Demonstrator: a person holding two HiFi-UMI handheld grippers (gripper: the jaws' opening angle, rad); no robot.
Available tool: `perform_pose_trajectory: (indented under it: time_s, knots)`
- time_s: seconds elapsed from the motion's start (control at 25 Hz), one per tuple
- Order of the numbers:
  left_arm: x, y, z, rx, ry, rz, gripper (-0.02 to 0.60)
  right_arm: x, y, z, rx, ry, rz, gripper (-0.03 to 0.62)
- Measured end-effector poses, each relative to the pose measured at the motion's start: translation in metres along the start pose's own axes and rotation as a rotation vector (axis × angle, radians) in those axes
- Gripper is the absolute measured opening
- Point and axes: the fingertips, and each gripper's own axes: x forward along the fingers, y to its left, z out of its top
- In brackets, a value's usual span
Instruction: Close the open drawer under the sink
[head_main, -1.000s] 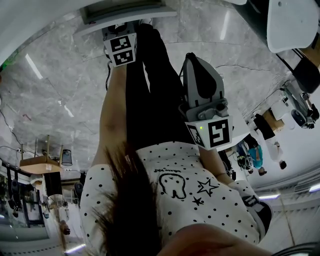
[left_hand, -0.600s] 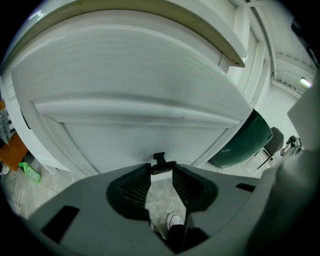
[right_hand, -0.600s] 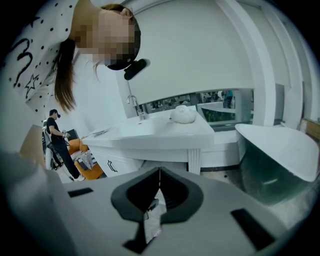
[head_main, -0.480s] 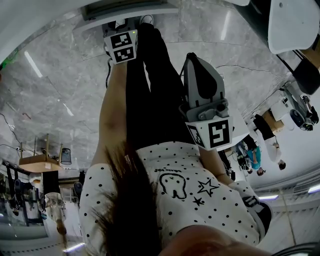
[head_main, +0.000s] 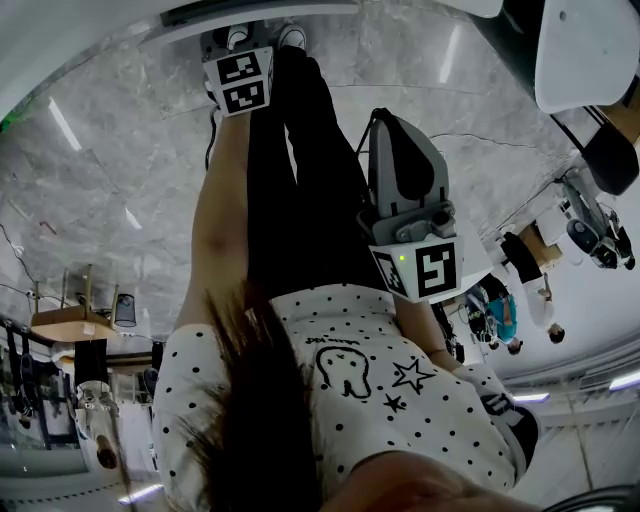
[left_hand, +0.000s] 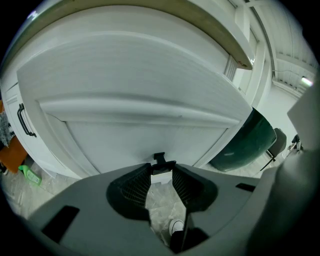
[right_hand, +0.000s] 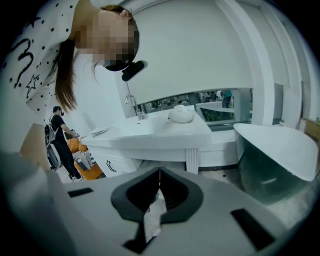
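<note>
A white drawer front (left_hand: 150, 95) fills the left gripper view, under the edge of a countertop (left_hand: 220, 35). Its small black handle (left_hand: 159, 159) sits right at the tips of my left gripper (left_hand: 161, 170). The jaws stand apart and I cannot tell whether the pads press on the handle. In the head view the left gripper's marker cube (head_main: 240, 82) is at the top, by the white cabinet base (head_main: 250, 12); its jaws are hidden there. My right gripper (head_main: 385, 115) hangs beside the person's dark legs (head_main: 300, 180). Its jaws (right_hand: 160, 172) meet at the tips with nothing between them.
A dark green tub (left_hand: 250, 145) stands right of the cabinet. Another cabinet front with a black bar handle (left_hand: 25, 120) is at the left. The right gripper view shows a white sink counter (right_hand: 150, 132) with a faucet (right_hand: 131, 102), and a tub (right_hand: 280, 150).
In the head view the left gripper's cube has shifted slightly up toward the cabinet. The right gripper has stayed put.
</note>
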Motion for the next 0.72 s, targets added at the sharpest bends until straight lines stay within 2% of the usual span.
perform_pose_trajectory:
  time_s: [0.72]
  knots:
    - [0.0042, 0.0089, 0.0084, -0.015, -0.018, 0.015, 0.133, 0.0028, 0.0022, -0.0032, 0.001, 0.008, 0.002, 0.014]
